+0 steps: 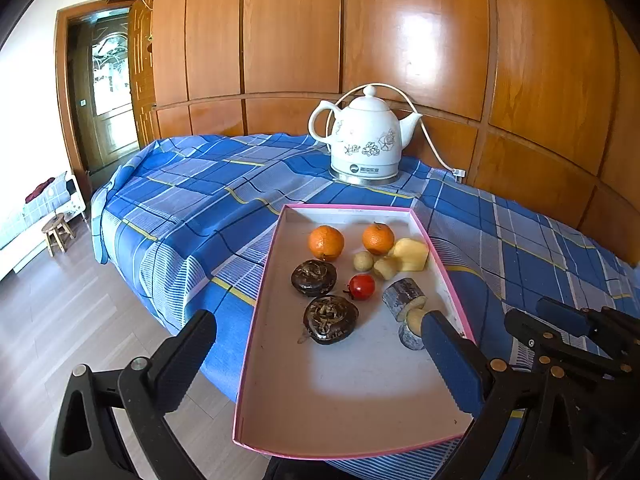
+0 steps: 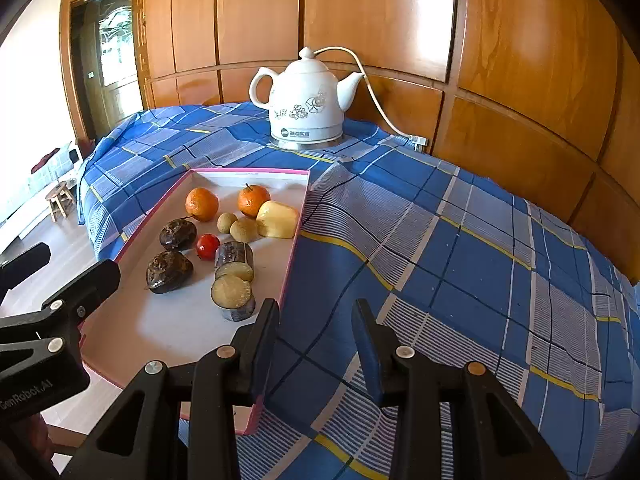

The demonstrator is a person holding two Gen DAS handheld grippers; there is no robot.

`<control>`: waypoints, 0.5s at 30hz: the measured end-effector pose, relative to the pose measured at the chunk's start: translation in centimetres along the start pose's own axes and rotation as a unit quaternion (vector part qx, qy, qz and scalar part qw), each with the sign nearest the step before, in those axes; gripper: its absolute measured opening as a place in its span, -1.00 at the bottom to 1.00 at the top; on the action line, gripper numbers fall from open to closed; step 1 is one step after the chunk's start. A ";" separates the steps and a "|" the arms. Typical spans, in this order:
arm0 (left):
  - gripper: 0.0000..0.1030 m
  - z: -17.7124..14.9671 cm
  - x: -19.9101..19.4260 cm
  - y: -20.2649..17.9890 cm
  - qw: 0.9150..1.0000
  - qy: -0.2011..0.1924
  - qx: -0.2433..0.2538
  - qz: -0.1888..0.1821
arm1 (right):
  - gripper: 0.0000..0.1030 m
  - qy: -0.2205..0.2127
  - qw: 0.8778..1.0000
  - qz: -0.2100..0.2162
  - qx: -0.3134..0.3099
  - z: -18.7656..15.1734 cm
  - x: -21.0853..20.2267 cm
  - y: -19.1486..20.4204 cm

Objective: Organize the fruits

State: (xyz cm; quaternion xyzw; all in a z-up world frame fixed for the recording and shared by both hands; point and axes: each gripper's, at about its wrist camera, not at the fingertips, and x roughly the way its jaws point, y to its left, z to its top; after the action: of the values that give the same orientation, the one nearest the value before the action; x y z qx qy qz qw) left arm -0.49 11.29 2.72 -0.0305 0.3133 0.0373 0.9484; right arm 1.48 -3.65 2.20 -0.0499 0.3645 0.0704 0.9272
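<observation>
In the left wrist view the left gripper [image 1: 320, 354] hovered released over the pink-rimmed tray [image 1: 256, 304] where glossy oranges [image 1: 326, 243] and wrinkled dark fruits [image 1: 330, 319] already lay grouped, while in the right wrist view the right gripper [image 2: 316, 344] hung released, empty, above the checked cloth [image 2: 460, 264], so whether sorting was starting or finished stayed unclear.

White floral kettle [image 1: 366, 140] on blue plaid cloth [image 1: 192, 196]; cord [image 1: 430, 140] behind; wooden stool [image 1: 58, 232] on floor.
</observation>
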 end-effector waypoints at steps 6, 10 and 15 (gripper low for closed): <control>0.99 0.0 0.0 -0.1 1.000 -0.002 0.003 0.002 | -0.26 0.000 1.000 0.001 -0.001 0.0 0.0 0.1; 0.99 0.0 0.0 -0.1 1.000 0.001 0.003 0.002 | -0.26 -0.001 1.000 0.002 -0.002 0.0 -0.1 0.3; 0.99 0.0 0.0 0.0 1.000 0.000 0.001 0.003 | -0.26 0.000 1.000 0.002 -0.003 0.0 -0.1 0.3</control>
State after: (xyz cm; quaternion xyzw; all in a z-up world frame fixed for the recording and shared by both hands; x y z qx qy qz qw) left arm -0.51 11.31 2.69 -0.0287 0.3139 0.0399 0.9482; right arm 1.39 -3.34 2.23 -0.0520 0.3641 0.0734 0.9270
